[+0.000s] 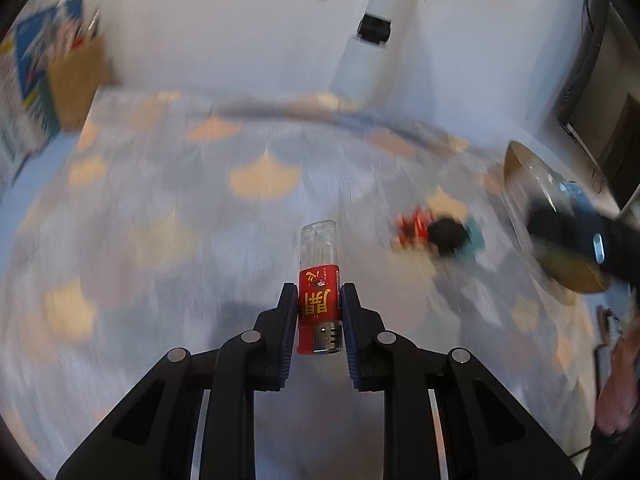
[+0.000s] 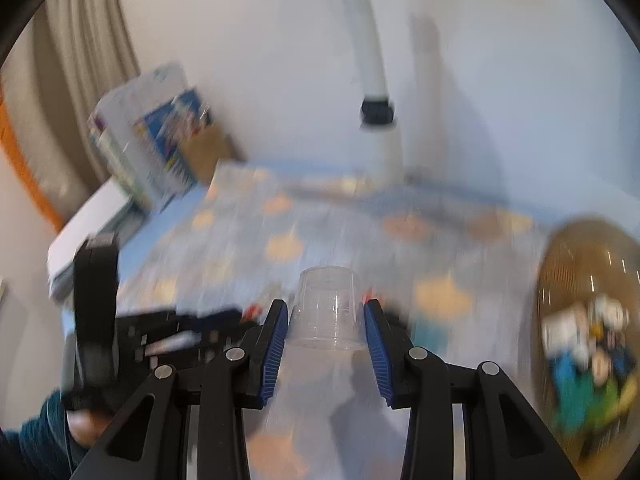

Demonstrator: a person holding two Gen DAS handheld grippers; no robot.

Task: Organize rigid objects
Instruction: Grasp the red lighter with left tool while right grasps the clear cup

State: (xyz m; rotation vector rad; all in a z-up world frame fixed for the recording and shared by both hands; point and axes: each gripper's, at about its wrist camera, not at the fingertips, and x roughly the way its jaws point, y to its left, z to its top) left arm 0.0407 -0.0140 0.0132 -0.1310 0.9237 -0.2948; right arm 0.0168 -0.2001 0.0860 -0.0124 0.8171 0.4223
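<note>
My left gripper (image 1: 319, 296) is shut on a red lighter (image 1: 320, 300) with gold characters and a clear end, held above the patterned tablecloth. My right gripper (image 2: 326, 312) is shut on a clear plastic measuring cup (image 2: 326, 308), held upside down above the table. In the left wrist view the right gripper (image 1: 576, 236) shows blurred at the far right. In the right wrist view the left gripper (image 2: 120, 320) shows at the left. A round woven basket (image 2: 568, 256) with several small items stands at the right.
A small red object (image 1: 412, 226) and a black and teal object (image 1: 452, 236) lie on the cloth. Books (image 2: 152, 136) and a cardboard box (image 1: 76, 80) stand at the back left. A white lamp post (image 2: 372, 80) rises at the back wall.
</note>
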